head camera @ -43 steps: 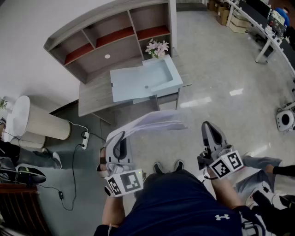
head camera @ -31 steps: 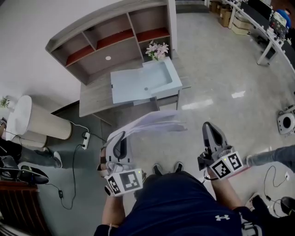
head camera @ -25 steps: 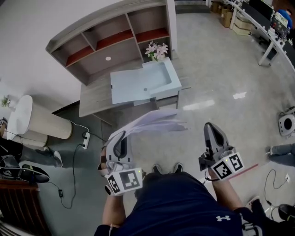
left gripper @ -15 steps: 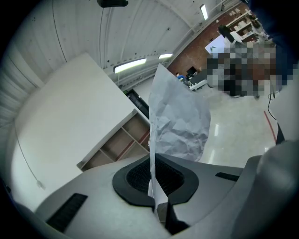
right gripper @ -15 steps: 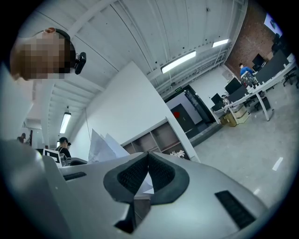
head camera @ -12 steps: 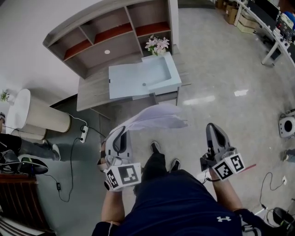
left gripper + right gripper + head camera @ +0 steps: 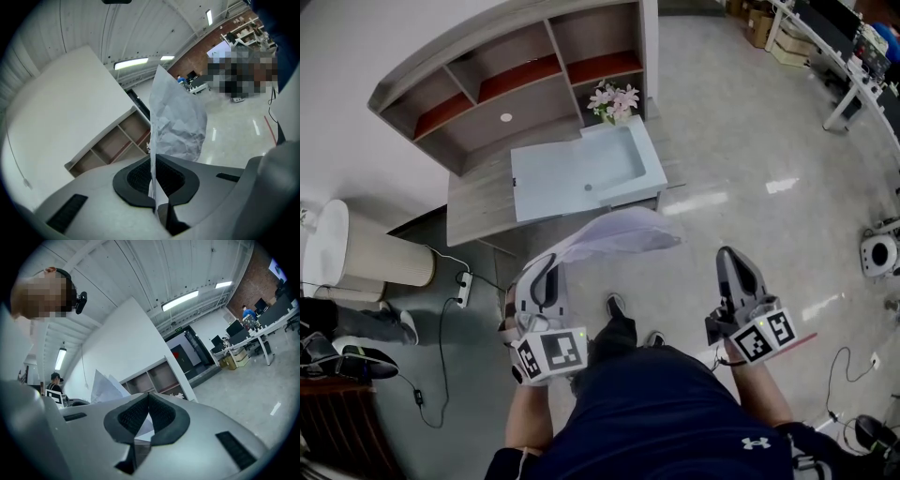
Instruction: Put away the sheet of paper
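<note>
Head view: a crumpled sheet of paper (image 7: 619, 232) is held in the air above the floor (image 7: 741, 141), just short of the near edge of a grey tabletop (image 7: 478, 202), and is clamped at 1 edge by the left gripper (image 7: 546, 270). In the left gripper view the 2 jaws are seen pressed shut on that edge, with the rest of the paper standing up past their tips. The right gripper (image 7: 729, 261) is held beside the left one and apart from the paper; in the right gripper view its jaws are closed tip to tip, with nothing clamped between them. A pale blue tray (image 7: 581, 169) is laid on the tabletop toward the right edge. Pink flowers (image 7: 616, 97) are set behind it near the back right corner, against a shelf unit (image 7: 487, 84) along the back edge.
</note>
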`<state>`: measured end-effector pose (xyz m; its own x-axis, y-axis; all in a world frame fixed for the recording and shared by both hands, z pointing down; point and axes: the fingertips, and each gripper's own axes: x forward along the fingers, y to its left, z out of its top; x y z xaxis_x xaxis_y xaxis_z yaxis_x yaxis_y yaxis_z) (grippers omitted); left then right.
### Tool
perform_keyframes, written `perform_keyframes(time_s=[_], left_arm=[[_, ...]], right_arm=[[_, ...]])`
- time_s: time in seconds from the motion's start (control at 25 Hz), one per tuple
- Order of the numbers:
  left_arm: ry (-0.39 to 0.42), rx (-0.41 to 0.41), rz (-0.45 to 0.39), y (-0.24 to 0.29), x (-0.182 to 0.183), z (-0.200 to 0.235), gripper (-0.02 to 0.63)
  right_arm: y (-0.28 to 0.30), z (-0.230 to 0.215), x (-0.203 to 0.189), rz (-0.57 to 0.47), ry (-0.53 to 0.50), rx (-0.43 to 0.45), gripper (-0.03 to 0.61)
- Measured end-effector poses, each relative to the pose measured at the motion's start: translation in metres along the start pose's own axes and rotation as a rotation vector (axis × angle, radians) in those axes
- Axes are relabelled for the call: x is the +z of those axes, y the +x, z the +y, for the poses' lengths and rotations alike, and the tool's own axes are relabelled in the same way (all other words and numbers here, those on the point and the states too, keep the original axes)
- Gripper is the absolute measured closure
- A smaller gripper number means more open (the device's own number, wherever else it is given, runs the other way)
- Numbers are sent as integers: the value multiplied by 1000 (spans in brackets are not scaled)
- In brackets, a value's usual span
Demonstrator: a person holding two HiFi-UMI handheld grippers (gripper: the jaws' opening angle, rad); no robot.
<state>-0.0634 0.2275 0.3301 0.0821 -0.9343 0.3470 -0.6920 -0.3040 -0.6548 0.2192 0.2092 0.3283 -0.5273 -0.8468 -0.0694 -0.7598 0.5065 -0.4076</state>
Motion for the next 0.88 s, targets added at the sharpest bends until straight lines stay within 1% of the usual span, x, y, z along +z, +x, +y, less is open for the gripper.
perform_keyframes(time_s=[0.4, 0.88], left_arm=[[-8, -62, -31, 71, -13, 39, 597], [-11, -134, -75, 116, -43, 76, 597]], right_arm=[[74, -7, -6, 22, -17, -58, 566], [139, 10, -16, 7, -3, -113, 566]])
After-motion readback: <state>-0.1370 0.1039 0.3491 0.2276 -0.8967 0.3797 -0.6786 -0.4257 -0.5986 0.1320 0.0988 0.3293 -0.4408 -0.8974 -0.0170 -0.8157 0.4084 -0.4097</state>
